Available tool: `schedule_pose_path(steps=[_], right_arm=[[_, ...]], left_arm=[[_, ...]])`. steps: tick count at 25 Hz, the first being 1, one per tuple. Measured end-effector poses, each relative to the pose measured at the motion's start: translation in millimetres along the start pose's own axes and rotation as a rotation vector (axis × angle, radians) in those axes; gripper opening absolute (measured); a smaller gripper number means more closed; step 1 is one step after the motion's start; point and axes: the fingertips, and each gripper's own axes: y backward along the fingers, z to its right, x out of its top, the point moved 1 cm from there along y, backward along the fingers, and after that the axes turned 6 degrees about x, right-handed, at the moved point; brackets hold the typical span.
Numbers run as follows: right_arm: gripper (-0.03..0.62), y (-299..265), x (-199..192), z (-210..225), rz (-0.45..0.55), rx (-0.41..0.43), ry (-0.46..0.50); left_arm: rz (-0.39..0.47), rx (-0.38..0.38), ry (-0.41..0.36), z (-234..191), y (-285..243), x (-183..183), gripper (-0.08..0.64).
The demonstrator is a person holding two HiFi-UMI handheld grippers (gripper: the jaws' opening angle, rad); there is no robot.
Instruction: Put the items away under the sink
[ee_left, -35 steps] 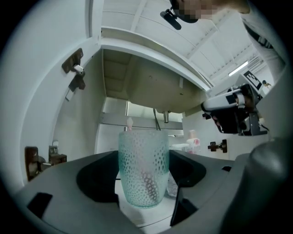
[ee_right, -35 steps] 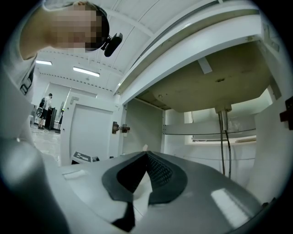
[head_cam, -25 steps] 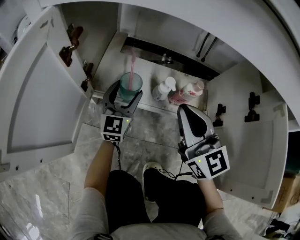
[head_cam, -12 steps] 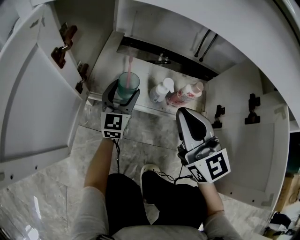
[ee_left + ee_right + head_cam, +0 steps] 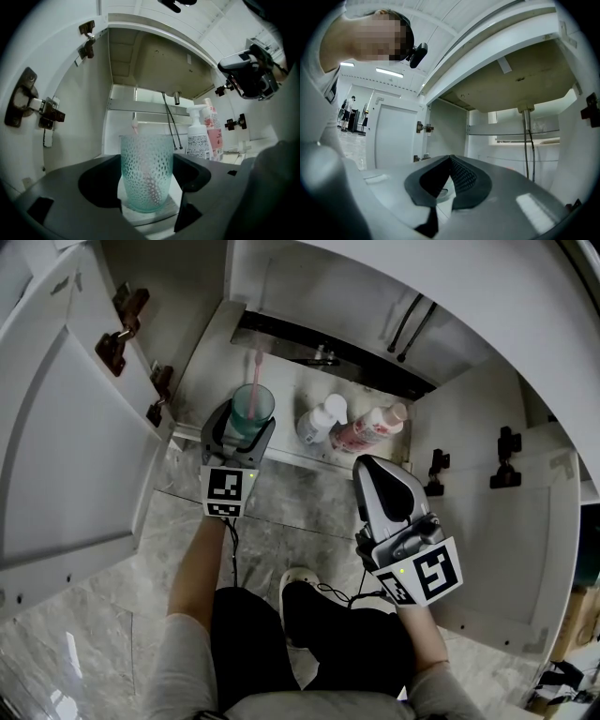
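Grey-veined marble flooring (image 5: 300, 512) is seen in front of the open white cabinet under the sink, whose white base shelf (image 5: 281, 381) is framed by a left door (image 5: 56, 437) and a right door (image 5: 511, 540), both swung wide. Brown metal hinges (image 5: 117, 329) are mounted along the left door's edge. Two dark hoses (image 5: 412, 326) are seen at the back of the cabinet on the right.

A translucent teal dimpled plastic cup (image 5: 146, 171) is clamped between the jaws of the left gripper (image 5: 242, 435), one jaw pressed against each side of it. The cup is held upright at the front left edge of the base shelf; whether its base rests on the shelf cannot be told. A pink toothbrush (image 5: 135, 125) is stood inside the cup, its head raised above the rim.

Further right on the shelf, a white pump bottle with a printed label (image 5: 319, 421) is placed just beside a pink-labelled bottle with a pale cap (image 5: 370, 427); both are set apart from the cup.

The right gripper (image 5: 370, 465) is held over the marble flooring, in front of the shelf edge and below the pink-labelled bottle in the head view. Its jaws are pressed together with nothing between them.
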Motion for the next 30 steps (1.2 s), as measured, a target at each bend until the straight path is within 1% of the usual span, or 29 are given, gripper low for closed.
schedule_pose_path(steps=[7, 12, 17, 20, 25, 30], right_arm=[[0.011, -4, 4, -6, 0.014, 0.013, 0.000], [0.011, -6, 6, -11, 0.014, 0.018, 0.000], [0.011, -3, 9, -16, 0.013, 0.014, 0.011], [0.011, -1, 11, -20, 0.012, 0.011, 0.019], [0.011, -1, 18, -31, 0.013, 0.008, 0.041], [0.012, -7, 20, -42, 0.014, 0.022, 0.050]], left_arm=[[-0.020, -0.027, 0.000, -1, 6, -4, 0.342], [-0.043, -0.044, -0.019, 0, 7, -8, 0.342], [-0.050, -0.070, 0.018, 1, 16, -8, 0.342], [-0.053, -0.080, 0.018, 2, 27, -7, 0.342], [-0.058, -0.063, 0.011, -3, 42, -1, 0.341], [-0.034, -0.054, 0.007, -14, 66, 16, 0.331]])
